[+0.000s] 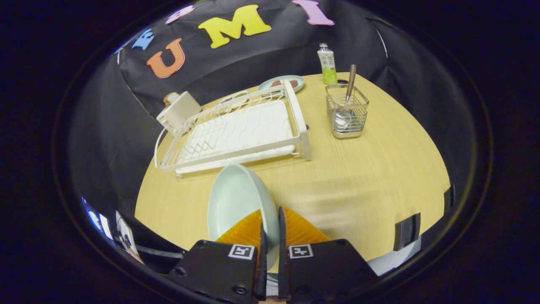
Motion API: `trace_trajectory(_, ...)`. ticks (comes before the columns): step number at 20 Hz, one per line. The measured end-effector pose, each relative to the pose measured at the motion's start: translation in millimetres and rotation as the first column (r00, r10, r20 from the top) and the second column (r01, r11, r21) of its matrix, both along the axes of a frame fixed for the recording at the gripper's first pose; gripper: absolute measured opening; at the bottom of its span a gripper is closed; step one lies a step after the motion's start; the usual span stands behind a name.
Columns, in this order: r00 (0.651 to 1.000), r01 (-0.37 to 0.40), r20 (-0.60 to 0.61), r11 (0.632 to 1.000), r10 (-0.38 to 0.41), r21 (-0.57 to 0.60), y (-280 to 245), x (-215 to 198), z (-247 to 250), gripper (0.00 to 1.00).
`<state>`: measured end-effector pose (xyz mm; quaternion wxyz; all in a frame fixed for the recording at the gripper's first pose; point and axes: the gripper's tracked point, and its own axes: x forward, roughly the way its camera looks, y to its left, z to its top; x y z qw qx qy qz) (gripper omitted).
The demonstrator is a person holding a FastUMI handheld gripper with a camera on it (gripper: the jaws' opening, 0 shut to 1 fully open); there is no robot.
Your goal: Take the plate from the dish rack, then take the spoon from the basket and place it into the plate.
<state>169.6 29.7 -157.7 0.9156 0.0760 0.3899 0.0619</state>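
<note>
Now, gripper view: hand-held gripper [270, 230] pinches the rim of the pale plate [236, 202], which hangs tilted over the counter [358, 185], just in front of the dish rack [236, 131]. Spoon [349, 90] stands in the wire basket [346, 114], well beyond. Risk: an edge-only grip could let the plate swivel or slip on set-down.
</note>
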Motion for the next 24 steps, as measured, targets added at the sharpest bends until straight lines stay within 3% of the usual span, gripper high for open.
trace_trajectory(3,0.997,-0.02,0.08,1.0,0.019,0.006,-10.9,8.3,-0.6,0.17)
trace_trajectory(10,0.983,0.023,0.18,0.998,-0.034,0.059,-31.4,14.0,-14.7,0.2)
trace_trajectory(14,0.958,0.128,0.254,0.991,-0.133,0.037,-58.7,31.7,-10.3,0.2)
trace_trajectory(16,0.944,0.118,0.308,0.992,-0.122,0.032,-59.9,31.5,-0.8,0.23)
trace_trajectory(17,0.936,0.117,0.332,0.993,-0.118,0.024,-61.6,30.9,4.1,0.31)
trace_trajectory(18,0.927,0.127,0.356,0.992,-0.12,0.006,-67.2,31.5,9.2,0.54)
trace_trajectory(22,0.881,0.177,0.462,0.977,-0.103,-0.119,-85.8,36.1,32.4,0.93)
trace_trajectory(24,0.874,0.179,0.477,0.975,-0.097,-0.128,-87.1,39.0,39.9,0.96)
